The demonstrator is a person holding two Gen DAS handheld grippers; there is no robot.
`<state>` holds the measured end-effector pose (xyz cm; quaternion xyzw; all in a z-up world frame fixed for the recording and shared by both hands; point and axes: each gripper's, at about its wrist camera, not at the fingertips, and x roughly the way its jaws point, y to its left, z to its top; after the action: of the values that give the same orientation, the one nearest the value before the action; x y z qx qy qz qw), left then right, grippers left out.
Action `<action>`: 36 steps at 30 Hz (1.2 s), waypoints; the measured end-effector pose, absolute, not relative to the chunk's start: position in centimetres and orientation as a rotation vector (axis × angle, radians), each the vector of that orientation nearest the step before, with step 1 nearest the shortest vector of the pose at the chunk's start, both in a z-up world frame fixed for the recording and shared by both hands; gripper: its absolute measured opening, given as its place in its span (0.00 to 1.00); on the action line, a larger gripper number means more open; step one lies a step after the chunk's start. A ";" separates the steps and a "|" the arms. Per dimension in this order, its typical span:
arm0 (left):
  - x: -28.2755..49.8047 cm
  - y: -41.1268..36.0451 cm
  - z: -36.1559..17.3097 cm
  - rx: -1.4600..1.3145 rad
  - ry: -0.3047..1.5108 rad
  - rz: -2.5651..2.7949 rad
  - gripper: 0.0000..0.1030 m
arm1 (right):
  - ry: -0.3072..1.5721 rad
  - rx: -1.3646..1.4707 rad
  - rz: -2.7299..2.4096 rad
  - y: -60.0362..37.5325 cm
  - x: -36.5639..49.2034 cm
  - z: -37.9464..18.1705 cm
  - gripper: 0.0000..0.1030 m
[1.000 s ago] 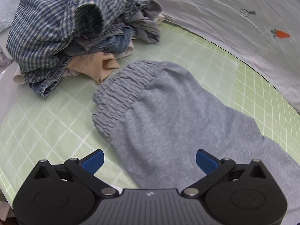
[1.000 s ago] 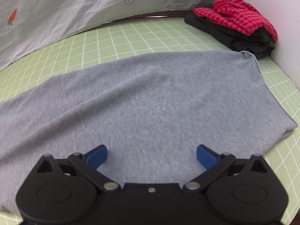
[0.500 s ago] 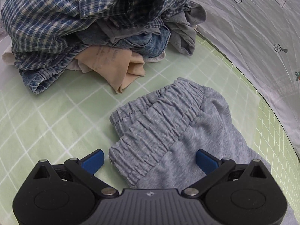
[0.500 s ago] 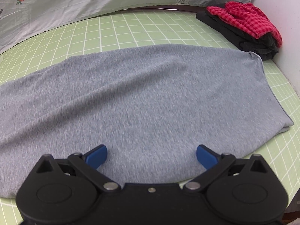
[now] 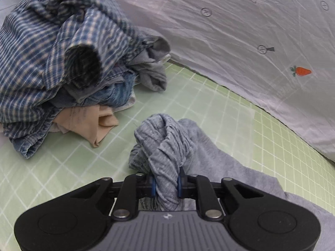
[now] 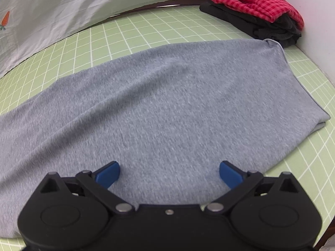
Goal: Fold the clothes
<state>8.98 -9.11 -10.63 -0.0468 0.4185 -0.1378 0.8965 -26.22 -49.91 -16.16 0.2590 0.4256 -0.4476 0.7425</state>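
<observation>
The waistband (image 5: 161, 146) of the grey pants (image 6: 163, 104) is pinched between the blue pads (image 5: 153, 186) of the left gripper (image 5: 165, 186), whose jaws are closed on a bunched fold of the elastic, and the gathered cloth is raised off the green mat (image 5: 62, 167). Behind the fold, the rest of the pants is seen trailing away to the right over the mat. The right gripper (image 6: 169, 172) is held above the pants with its jaws spread wide and nothing between them; whether its pads (image 6: 107, 174) touch the cloth cannot be told. Beyond it, the pants are laid flat across the mat, their hem near a folded stack (image 6: 261, 16) of red check and black cloth. Further back on the left, a pile (image 5: 62, 58) of unfolded clothes is topped by a blue plaid shirt. At the back a white sheet (image 5: 230, 31) is seen
</observation>
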 end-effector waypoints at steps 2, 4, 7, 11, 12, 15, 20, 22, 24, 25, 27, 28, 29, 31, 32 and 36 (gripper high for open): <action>7.7 -11.4 -9.3 -0.065 0.831 -0.385 0.17 | 0.921 0.575 -0.987 -50.1 -26.6 -16.2 1.00; 6.2 -13.8 -8.1 -0.018 0.803 -0.497 0.17 | 0.914 0.576 -0.987 -50.2 -26.8 -16.3 1.00; 3.2 -17.7 -7.0 0.087 0.783 -0.685 0.17 | 0.911 0.570 -0.982 -50.3 -26.9 -16.3 1.00; -0.4 -22.6 -8.9 0.221 0.874 -0.905 0.25 | 0.906 0.563 -0.974 -50.3 -27.1 -16.3 1.00; -0.6 -23.1 -9.8 0.231 0.930 -0.917 0.30 | 0.904 0.562 -0.972 -50.3 -27.1 -16.3 1.00; -1.1 -23.5 -11.4 0.227 1.049 -0.948 0.37 | 0.901 0.559 -0.969 -50.2 -27.2 -16.3 1.00; 0.1 -21.1 -8.1 0.106 0.951 -0.912 0.64 | 0.903 0.546 -0.971 -50.0 -27.2 -16.4 1.00; 1.3 -19.9 -7.0 0.033 0.923 -0.849 0.64 | 0.904 0.545 -0.975 -50.1 -27.1 -16.4 1.00; 2.7 -19.1 -6.6 -0.029 0.916 -0.744 0.64 | 0.903 0.547 -0.978 -50.1 -27.1 -16.4 1.00; 3.2 -19.2 -6.8 -0.030 0.924 -0.710 0.64 | 0.903 0.547 -0.978 -50.1 -27.1 -16.4 1.00; 4.3 -19.7 -7.8 -0.014 0.963 -0.668 0.64 | 0.902 0.548 -0.979 -50.1 -27.1 -16.4 1.00; 4.7 -20.0 -8.4 -0.014 0.988 -0.653 0.64 | 0.902 0.548 -0.979 -50.2 -27.0 -16.4 1.00; 5.1 -20.2 -9.1 -0.014 1.012 -0.639 0.64 | 0.902 0.548 -0.980 -50.2 -27.0 -16.4 1.00; 5.4 -20.9 -10.1 -0.001 1.038 -0.620 0.61 | 0.902 0.548 -0.979 -50.2 -27.1 -16.4 1.00; 5.4 -21.2 -10.4 0.016 1.039 -0.616 0.46 | 0.902 0.548 -0.978 -50.2 -27.1 -16.4 1.00; 4.9 -22.4 -10.3 0.042 1.044 -0.665 0.10 | 0.906 0.546 -0.973 -50.2 -27.1 -16.3 1.00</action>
<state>4.92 -22.35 -10.31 0.0197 0.4895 -0.3118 0.8141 -27.13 -50.17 -16.33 0.2503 0.4150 -0.4456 0.7527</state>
